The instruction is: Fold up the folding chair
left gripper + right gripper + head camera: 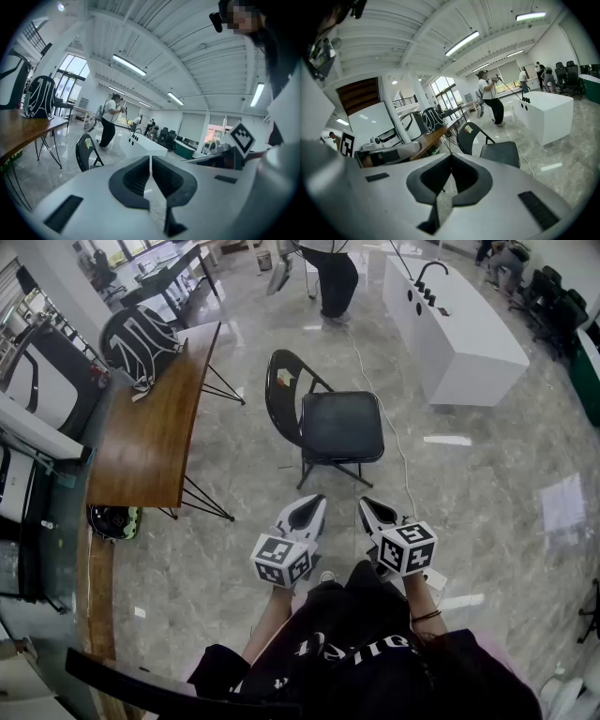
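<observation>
A black folding chair (328, 418) stands unfolded on the marble floor, seat toward me and backrest at its left. It also shows in the right gripper view as the chair (490, 145), and in the left gripper view only its backrest (86, 152) peeks out. My left gripper (307, 509) and right gripper (370, 510) hover side by side just short of the chair's front legs, touching nothing. Both are shut with nothing between the jaws: the left gripper (150, 174) and the right gripper (451, 172) show their pads meeting.
A long wooden table (155, 427) with a black backpack (139, 341) stands to the chair's left. A white counter (459, 329) is at the back right. A person (330, 277) stands behind the chair. A white cable (394, 442) runs across the floor beside the chair.
</observation>
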